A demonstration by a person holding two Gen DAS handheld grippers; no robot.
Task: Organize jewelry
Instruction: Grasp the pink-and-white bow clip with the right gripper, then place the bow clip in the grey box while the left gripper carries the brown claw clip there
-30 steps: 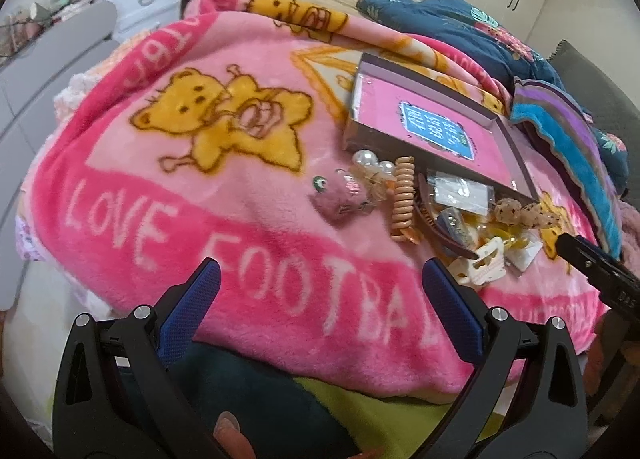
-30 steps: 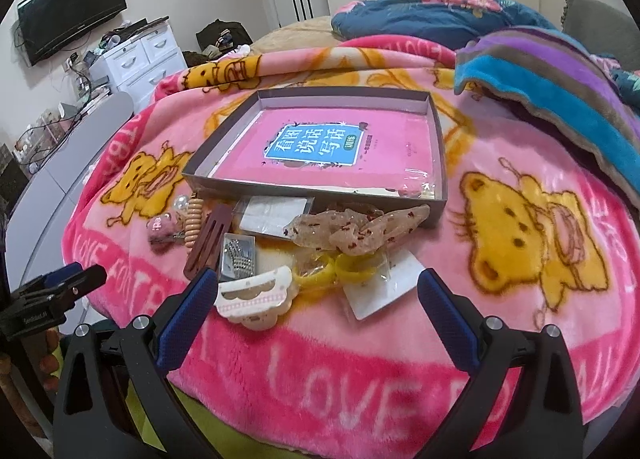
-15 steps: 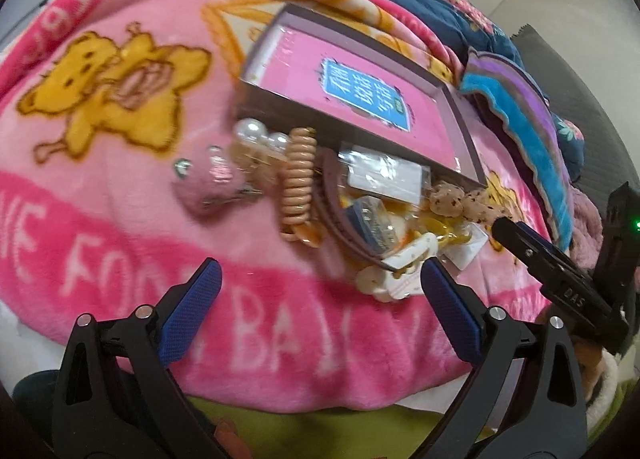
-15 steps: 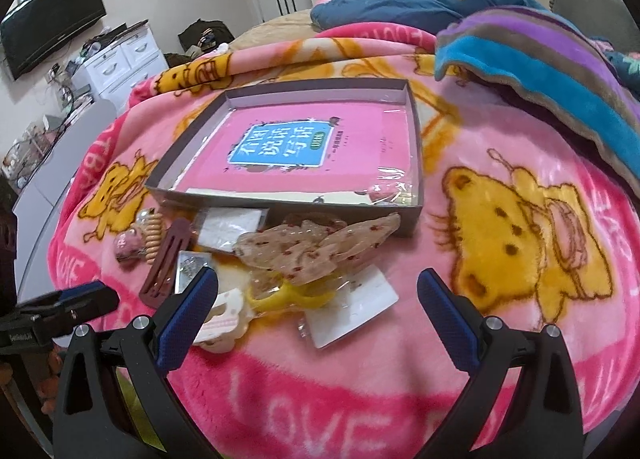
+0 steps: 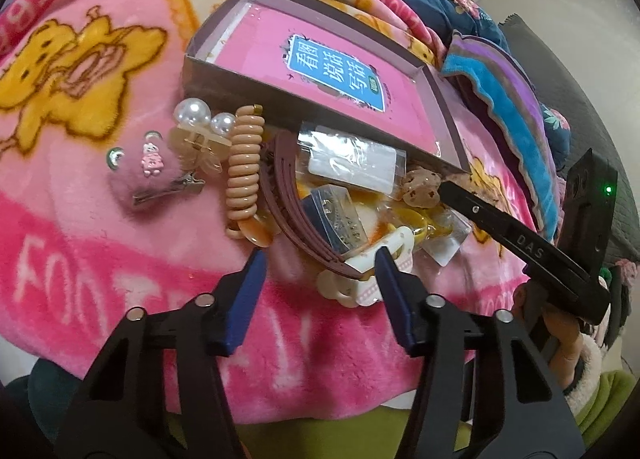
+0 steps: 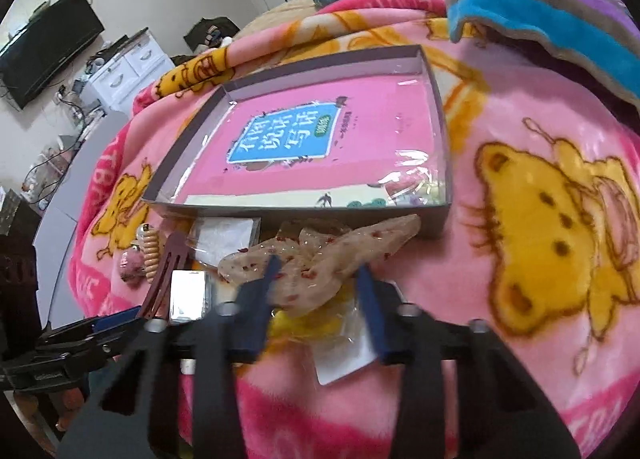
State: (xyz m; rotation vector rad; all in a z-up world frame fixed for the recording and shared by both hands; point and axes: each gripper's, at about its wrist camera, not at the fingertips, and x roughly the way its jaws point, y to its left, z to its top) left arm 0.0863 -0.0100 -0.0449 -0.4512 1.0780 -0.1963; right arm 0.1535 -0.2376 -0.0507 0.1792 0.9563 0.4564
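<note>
A heap of hair accessories lies on a pink blanket in front of a shallow grey box (image 5: 224, 75) holding a pink book. My left gripper (image 5: 318, 271) is closing. The end of a maroon headband (image 5: 288, 215) and a white claw clip (image 5: 360, 287) sit between its blue pads, which do not visibly press on them. My right gripper (image 6: 316, 279) is also closing, around a speckled translucent hair piece (image 6: 320, 255). Blur hides whether its pads touch the piece. Its finger also shows beside the speckled hair piece (image 5: 420, 187) in the left wrist view.
Left of the headband lie a coiled hair tie (image 5: 242, 163), a pearl clip (image 5: 196, 115) and a pink heart clip (image 5: 148, 175). Clear plastic bags (image 5: 352, 163) and a yellow piece (image 6: 308, 323) fill the heap. A striped blanket (image 6: 540, 19) lies at the far right, and white drawers (image 6: 128, 67) stand beyond the bed.
Both grippers have come closer and lower over the heap. Their jaws, wide apart before, have narrowed a good deal. The left view now tilts more steeply down.
</note>
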